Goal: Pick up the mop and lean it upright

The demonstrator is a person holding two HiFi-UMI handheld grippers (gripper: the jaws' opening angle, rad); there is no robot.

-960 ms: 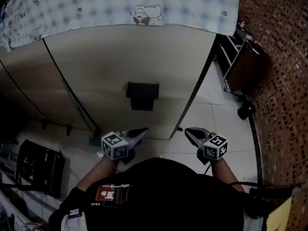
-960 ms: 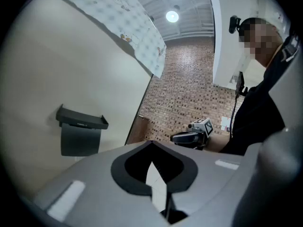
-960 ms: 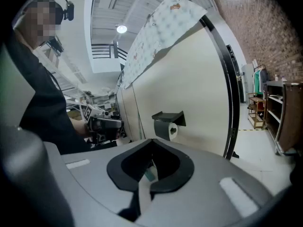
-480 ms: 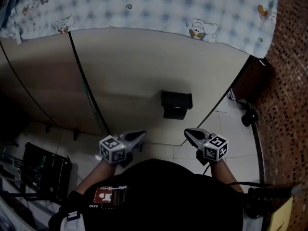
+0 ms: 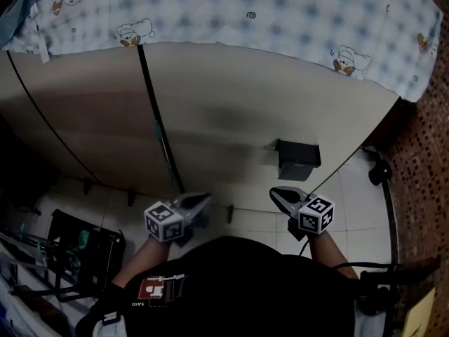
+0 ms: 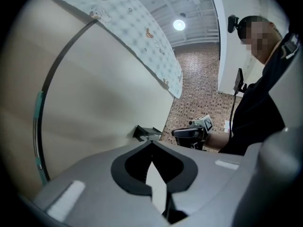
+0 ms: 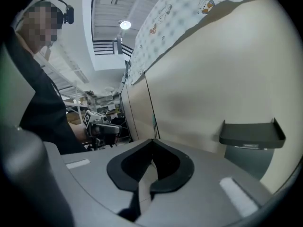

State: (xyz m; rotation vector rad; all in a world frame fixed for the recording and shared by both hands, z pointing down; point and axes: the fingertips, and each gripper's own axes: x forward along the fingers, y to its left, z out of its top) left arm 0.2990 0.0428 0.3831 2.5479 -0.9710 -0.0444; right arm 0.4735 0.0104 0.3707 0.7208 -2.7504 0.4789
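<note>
Below the beige panel, at the centre of the head view, the left gripper (image 5: 205, 197) had its jaws closed together with nothing between them. The right gripper (image 5: 275, 192), level with it and well apart to its right, likewise had its jaws closed and empty. Both pointed toward the panel (image 5: 231, 111) and touched nothing. The mop (image 5: 160, 135), visible as a thin dark handle with a short teal section, leaned upright against the panel. Its upper end met the edge of the patterned cloth (image 5: 266, 27) that hung over the panel's top, and its lower end ran down to just beside the left gripper; the mop head could not be made out. A black bracket (image 5: 299, 159) projected from the panel to the right of the mop, beyond the right gripper. Pale tiled floor (image 5: 354, 202) lay at the panel's foot, a brown mosaic wall (image 5: 424, 160) closed the right side, and a black crate (image 5: 88, 248) stood on the floor at lower left.
</note>
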